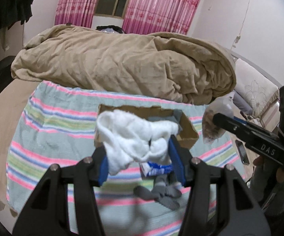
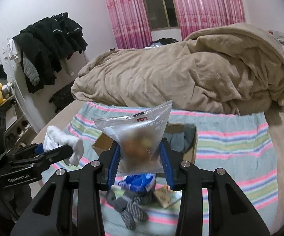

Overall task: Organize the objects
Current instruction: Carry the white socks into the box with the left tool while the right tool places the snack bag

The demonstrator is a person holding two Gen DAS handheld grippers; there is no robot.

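My left gripper [image 1: 140, 157] is shut on a white sock [image 1: 134, 135] and holds it above the striped blanket [image 1: 53, 129], in front of an open cardboard box [image 1: 187, 129]. My right gripper [image 2: 140, 167] is shut on a frosted plastic snack bag [image 2: 138, 133] and holds it up before the same box [image 2: 191, 147]. The right gripper also shows in the left wrist view [image 1: 214, 119], with its bag [image 1: 214, 123]. Grey socks [image 1: 157, 192] and a blue-white packet [image 1: 155, 168] lie on the blanket below. The box holds grey cloth [image 2: 183, 137].
A bunched tan duvet [image 1: 122, 64] lies behind the box. A phone [image 1: 242, 153] lies at the blanket's right edge. A small brown packet [image 2: 163, 196] lies by the socks. Dark clothes [image 2: 49, 45] hang at the left wall, with shelves [image 2: 14, 122] below.
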